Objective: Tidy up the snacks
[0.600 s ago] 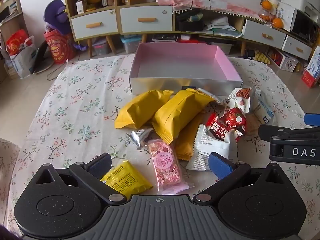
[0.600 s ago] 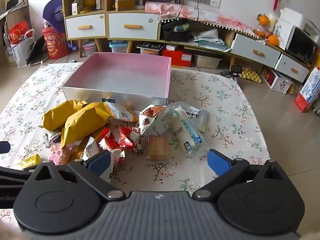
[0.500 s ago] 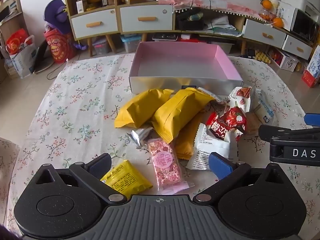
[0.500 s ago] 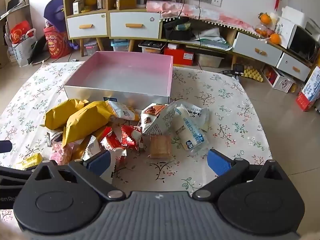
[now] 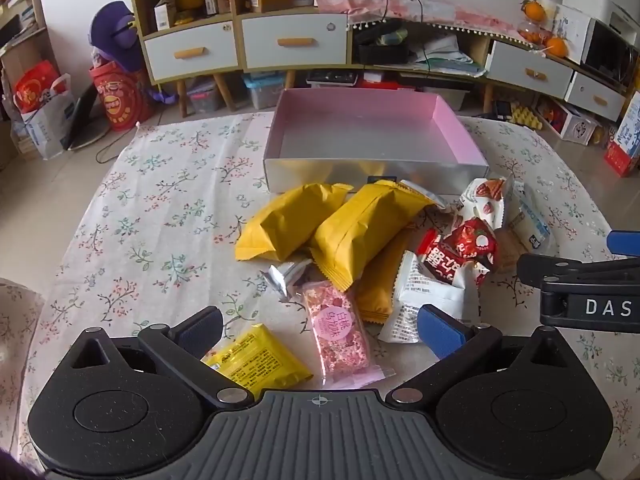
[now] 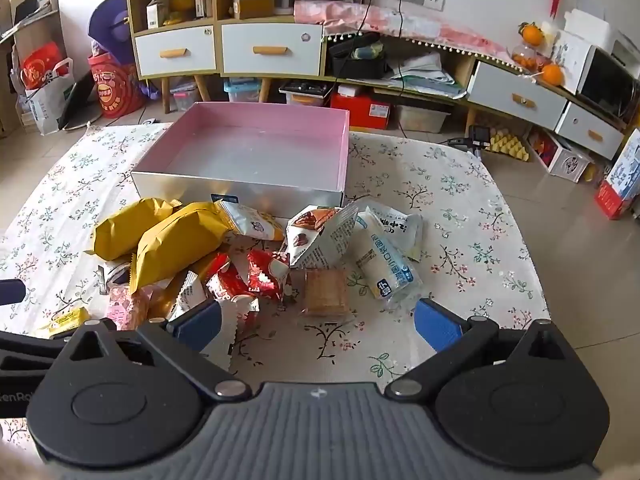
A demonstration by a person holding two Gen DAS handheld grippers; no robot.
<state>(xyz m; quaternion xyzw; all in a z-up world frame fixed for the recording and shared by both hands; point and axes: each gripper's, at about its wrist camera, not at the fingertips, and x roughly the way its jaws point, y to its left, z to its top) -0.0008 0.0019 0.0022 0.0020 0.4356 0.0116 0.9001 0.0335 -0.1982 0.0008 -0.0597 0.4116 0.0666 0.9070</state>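
A heap of snack packets lies on the flowered tablecloth (image 5: 152, 216) in front of an empty pink-lined box (image 5: 372, 168) (image 6: 240, 192). My left gripper (image 5: 320, 334) hovers open over the near side of the heap, above a pink nougat bar (image 5: 336, 332) and a small yellow packet (image 5: 256, 364). Two big yellow packets (image 5: 360, 232) (image 6: 176, 240) lie nearest the box. My right gripper (image 6: 318, 326) is open above a brown cracker square (image 6: 326, 292), with red packets (image 6: 248, 276) to its left and a clear blue-printed roll (image 6: 384, 268) to its right. Neither gripper touches anything.
A white packet (image 5: 424, 300) and red strawberry packets (image 5: 460, 248) lie between the grippers. The right gripper's body (image 5: 588, 292) juts in at the left view's right edge. Beyond the table stand low cabinets with drawers (image 6: 272, 48), bags and boxes on the floor.
The right gripper has drifted slightly left and forward, so the box and snacks sit a little further right in its view. The left gripper has held still. Both stay open.
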